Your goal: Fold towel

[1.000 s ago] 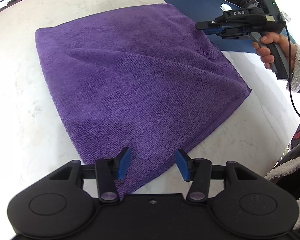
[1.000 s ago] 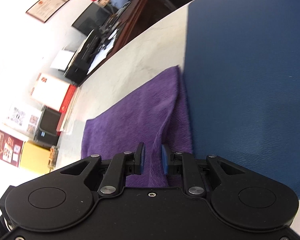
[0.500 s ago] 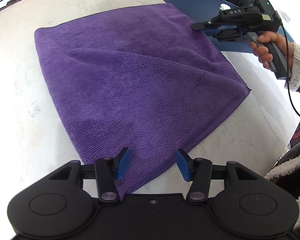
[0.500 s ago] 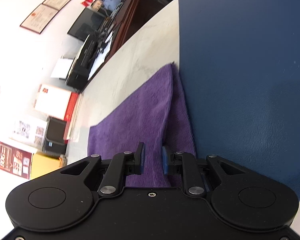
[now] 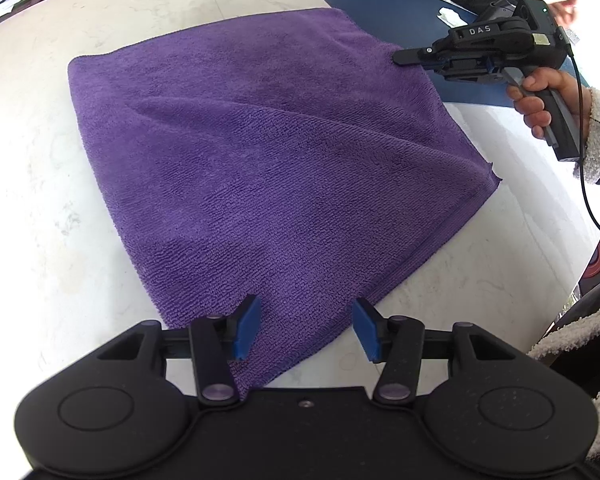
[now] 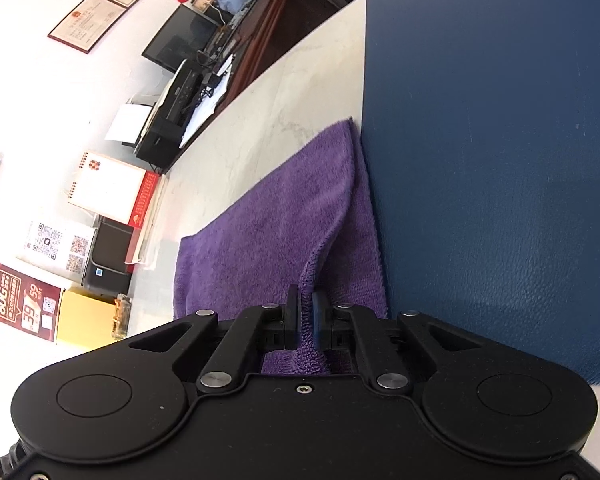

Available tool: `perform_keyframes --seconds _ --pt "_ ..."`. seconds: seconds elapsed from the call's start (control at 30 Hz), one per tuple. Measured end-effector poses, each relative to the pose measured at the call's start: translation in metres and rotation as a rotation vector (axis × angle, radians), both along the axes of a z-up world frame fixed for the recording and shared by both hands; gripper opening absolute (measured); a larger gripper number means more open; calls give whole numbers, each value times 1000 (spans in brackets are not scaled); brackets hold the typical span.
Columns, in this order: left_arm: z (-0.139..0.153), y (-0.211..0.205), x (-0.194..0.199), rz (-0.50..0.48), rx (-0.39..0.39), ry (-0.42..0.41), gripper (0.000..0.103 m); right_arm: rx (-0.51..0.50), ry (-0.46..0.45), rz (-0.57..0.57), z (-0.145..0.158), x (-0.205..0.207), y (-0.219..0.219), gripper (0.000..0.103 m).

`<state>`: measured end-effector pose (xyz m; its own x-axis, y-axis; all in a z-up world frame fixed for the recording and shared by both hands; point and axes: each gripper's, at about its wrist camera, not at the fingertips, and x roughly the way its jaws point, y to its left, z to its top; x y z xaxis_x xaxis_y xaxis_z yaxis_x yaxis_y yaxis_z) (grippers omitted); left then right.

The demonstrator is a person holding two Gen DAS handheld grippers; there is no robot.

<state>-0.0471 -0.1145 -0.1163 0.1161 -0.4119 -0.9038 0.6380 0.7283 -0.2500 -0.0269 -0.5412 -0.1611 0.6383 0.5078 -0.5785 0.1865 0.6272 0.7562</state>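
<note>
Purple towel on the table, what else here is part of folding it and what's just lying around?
Part of the job: purple towel; right gripper, pinching the towel's edge; left gripper, open above the near corner.

Lying about: blue mat; printer; calendar; white table.

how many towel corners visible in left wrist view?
3. On the purple towel: far left corner, far corner by the blue mat, right corner. The near corner is hidden behind the left gripper.
</note>
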Motion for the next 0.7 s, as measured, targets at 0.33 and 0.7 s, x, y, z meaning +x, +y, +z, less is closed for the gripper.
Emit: perform_keyframes --seconds 0.33,0.7 --pt "1 -2 -1 5 1 3 49 -38 -2 -17 9 -5 -7 4" --pt "2 1 -2 6 -1 4 49 -156 33 -5 8 -6 -5 4"
